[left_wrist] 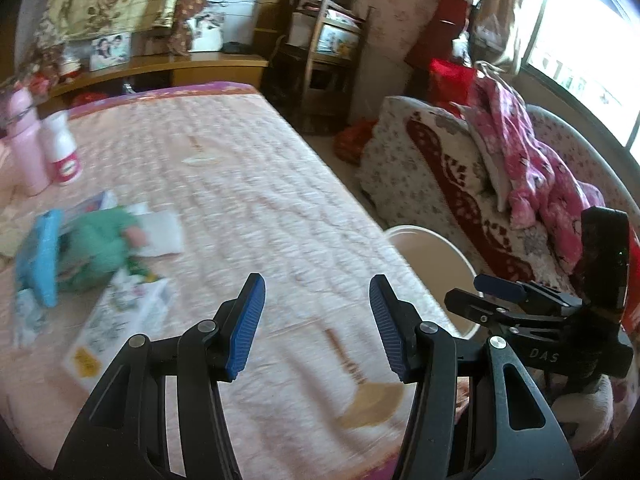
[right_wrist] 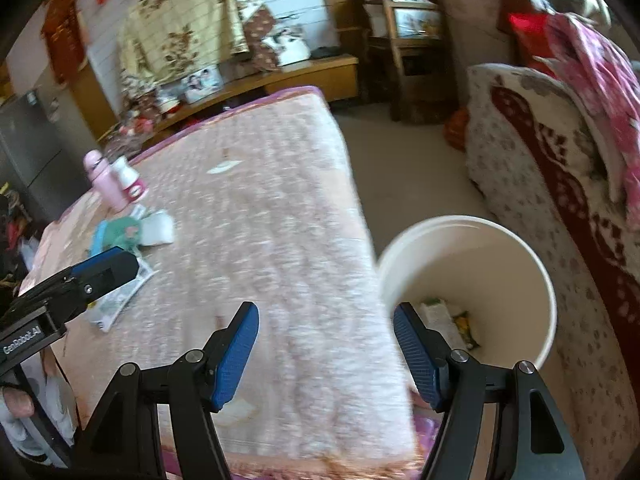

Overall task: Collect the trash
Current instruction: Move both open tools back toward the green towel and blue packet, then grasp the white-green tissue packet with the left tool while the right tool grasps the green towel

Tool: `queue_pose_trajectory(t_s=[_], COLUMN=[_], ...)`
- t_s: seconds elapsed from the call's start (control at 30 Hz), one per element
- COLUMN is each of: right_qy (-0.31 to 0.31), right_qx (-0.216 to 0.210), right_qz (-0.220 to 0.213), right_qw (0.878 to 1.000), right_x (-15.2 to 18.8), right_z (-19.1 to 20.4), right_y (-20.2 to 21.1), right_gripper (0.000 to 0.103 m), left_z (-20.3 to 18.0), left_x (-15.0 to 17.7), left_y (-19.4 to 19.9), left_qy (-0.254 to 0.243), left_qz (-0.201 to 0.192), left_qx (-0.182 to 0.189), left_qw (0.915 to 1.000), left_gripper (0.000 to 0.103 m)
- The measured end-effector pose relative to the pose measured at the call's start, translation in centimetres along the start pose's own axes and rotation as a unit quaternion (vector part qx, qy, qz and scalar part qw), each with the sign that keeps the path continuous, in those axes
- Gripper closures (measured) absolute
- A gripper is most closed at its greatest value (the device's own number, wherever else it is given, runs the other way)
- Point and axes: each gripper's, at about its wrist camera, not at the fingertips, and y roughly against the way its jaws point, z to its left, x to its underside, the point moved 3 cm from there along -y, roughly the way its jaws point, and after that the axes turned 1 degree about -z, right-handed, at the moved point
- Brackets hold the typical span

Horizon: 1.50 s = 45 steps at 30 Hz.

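Trash, a loose heap of printed paper packets and wrappers (left_wrist: pixel 120 312) mixed with a crumpled green cloth-like lump (left_wrist: pixel 102 248) and a flat blue packet (left_wrist: pixel 40 256), lies on the pink quilted bedspread (left_wrist: pixel 248 184), well away from the round white plastic bucket (right_wrist: pixel 472 280) standing on the floor just beside the bed's edge. Some wrappers already sit in the bucket's bottom, so I judge this to be a fetching step, with more still to gather. The left gripper (left_wrist: pixel 316 328) hangs above bare quilt, blue pads apart, nothing between them; the heap lies off to its far side from the bucket. The right gripper (right_wrist: pixel 326 356) is likewise spread and empty, near the bucket's rim. The next move calls for reaching across to the heap and pinching one thin packet.
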Motion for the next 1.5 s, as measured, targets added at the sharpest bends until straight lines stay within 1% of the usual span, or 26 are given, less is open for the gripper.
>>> queue_pose_trajectory(t_s=[0.13,0.3,0.37,0.47,0.53,0.6,0.7,0.87,0.93,1.07,1.13,1.23,1.3,1.43,1.47,1.5], right_qy=[0.023,0.050,0.060,0.079,0.093,0.105,0.121,0.148,0.159,0.189,0.208,0.235,0.242,0.255,0.257,0.258], right_qx=[-0.020,-0.045,-0.054,-0.066,-0.075,-0.085,-0.104,-0.136,-0.144,-0.150,-0.152,-0.143,-0.147,-0.154,-0.153,-0.149], right_qz=[0.008,0.022,0.027,0.033,0.037,0.040,0.041,0.043,0.040,0.040,0.044,0.054,0.062,0.082,0.081,0.076], right_qw=[1.000,0.997,0.996,0.994,0.992,0.990,0.986,0.979,0.976,0.970,0.965,0.960,0.957,0.951,0.951,0.952], right_x=[-0.1,0.0,0.0,-0.1,-0.1,-0.3,-0.8,-2.5,-3.4,-4.9,-5.4,-6.0,-6.4,-6.2,-6.1,-5.8], right_z=[3.1,6.7,7.9,10.2,11.7,13.1,15.4,19.4,20.7,22.9,24.1,25.3,25.7,26.6,26.7,26.8], right_y=[-0.9,-2.4,-2.9,-3.7,-4.4,-5.0,-6.1,-8.5,-9.5,-11.7,-13.0,-14.9,-15.9,-17.5,-17.7,-17.7], right_gripper=[0.035,0.035,0.034,0.034,0.034,0.034,0.030,0.028,0.023,0.022,0.016,0.016,0.016,0.017,0.020,0.030], left_z=[3.3,8.6,10.9,14.1,16.2,18.1,20.1,21.7,22.1,22.6,23.0,23.8,24.2,24.5,24.5,24.6], left_x=[0.6,1.7,2.5,3.7,4.3,4.9,5.3,5.6,5.5,5.0,4.6,4.4,4.3,4.2,4.2,4.2], left_y=[1.6,3.6,4.3,5.2,5.8,6.1,6.3,6.0,5.7,5.0,4.7,4.0,3.4,2.6,2.4,2.3], left_qy=[0.016,0.044,0.053,0.066,0.077,0.089,0.096,0.082,0.072,0.057,0.055,0.055,0.057,0.062,0.065,0.068], left_qz=[-0.003,-0.003,0.000,0.005,0.007,0.010,0.013,0.013,0.013,0.013,0.014,0.023,0.031,0.038,0.038,0.039], left_qx=[-0.021,-0.055,-0.070,-0.094,-0.109,-0.116,-0.127,-0.132,-0.131,-0.135,-0.132,-0.129,-0.122,-0.113,-0.108,-0.104], left_qw=[0.9996,0.9975,0.9961,0.9934,0.9911,0.9892,0.9872,0.9878,0.9887,0.9892,0.9896,0.9899,0.9904,0.9910,0.9914,0.9914], left_gripper=[0.050,0.050,0.049,0.044,0.044,0.044,0.042,0.042,0.042,0.042,0.042,0.042,0.042,0.042,0.043,0.047])
